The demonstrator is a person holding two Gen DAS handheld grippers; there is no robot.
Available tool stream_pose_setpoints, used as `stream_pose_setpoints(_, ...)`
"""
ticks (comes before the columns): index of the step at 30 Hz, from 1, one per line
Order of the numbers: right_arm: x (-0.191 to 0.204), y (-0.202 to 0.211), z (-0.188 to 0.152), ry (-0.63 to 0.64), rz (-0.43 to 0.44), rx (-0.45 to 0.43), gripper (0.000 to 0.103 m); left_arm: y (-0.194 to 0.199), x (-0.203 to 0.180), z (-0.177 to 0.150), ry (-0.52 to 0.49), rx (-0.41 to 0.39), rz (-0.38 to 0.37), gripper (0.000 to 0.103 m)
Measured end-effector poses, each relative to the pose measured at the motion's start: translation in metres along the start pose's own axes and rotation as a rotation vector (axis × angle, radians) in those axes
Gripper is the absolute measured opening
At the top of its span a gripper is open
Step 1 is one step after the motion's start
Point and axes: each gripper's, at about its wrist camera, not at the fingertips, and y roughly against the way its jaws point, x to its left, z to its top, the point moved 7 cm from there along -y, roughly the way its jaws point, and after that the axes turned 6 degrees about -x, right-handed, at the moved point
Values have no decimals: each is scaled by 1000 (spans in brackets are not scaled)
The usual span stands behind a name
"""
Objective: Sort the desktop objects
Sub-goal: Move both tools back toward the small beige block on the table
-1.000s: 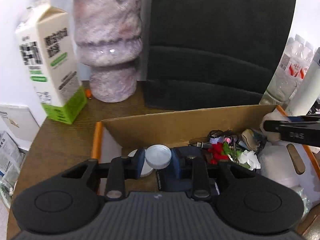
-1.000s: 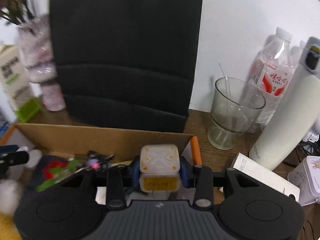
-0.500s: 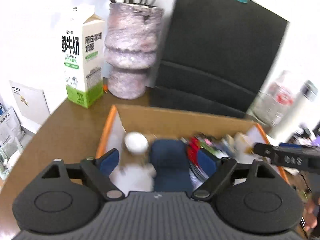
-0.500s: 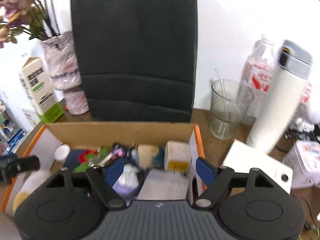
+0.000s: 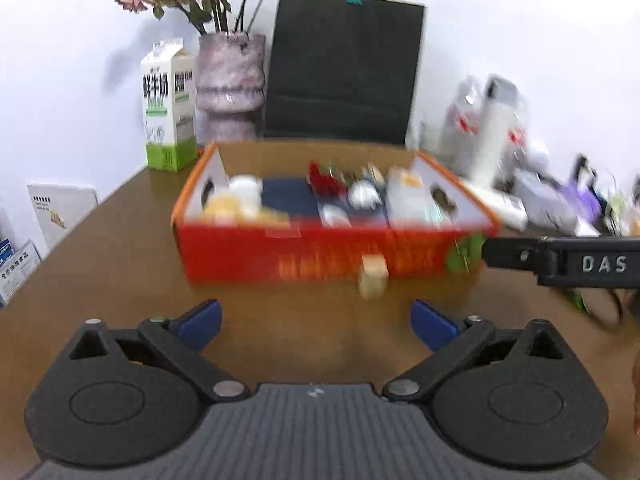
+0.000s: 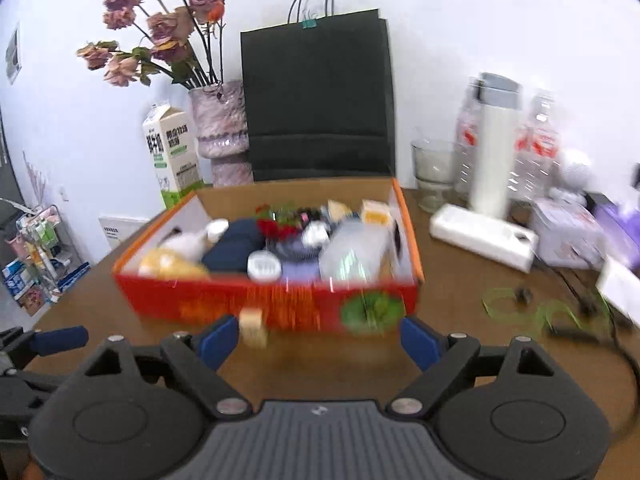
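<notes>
Both grippers have pulled way back from the red-and-orange cardboard box since a second ago: back then each one hung right over it, the left gripper clamped on a small round white-lidded jar and the right gripper on a white-and-yellow cube. Those two things are now down in the box with the rest of the clutter, the white cube at the far right corner and the round white jar near the far left, beside a dark blue pouch. Jaws on both tools have just been opening and now stand spread wide with only bare wooden desk between the blue pads, so neither one grips a thing.

One small pale wooden block sits on the desk outside the box, right up against its red front wall. From the right wrist view it shows up just past the left pad of that gripper.

Behind the box stand a green-and-white milk carton, a mottled purple vase of dried roses and a black paper bag. Off to the right there's a white tumbler, a clear glass, water bottles and a flat white box, all pretty blurry
</notes>
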Motion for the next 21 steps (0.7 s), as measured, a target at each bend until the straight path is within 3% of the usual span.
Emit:
stream_pose_setpoints(10,14,89,-115,-85,-1,-6,88,64,20,-80,20,-12,44,103)
stream_pose_setpoints(13,20,107,-135,-71,-14,-23,88,84,17,-96,-5,-30,68,103)
stream_pose_setpoints(21,35,132,-161,-43,-29,-30,88,120,12,-111,25,-68,24,103)
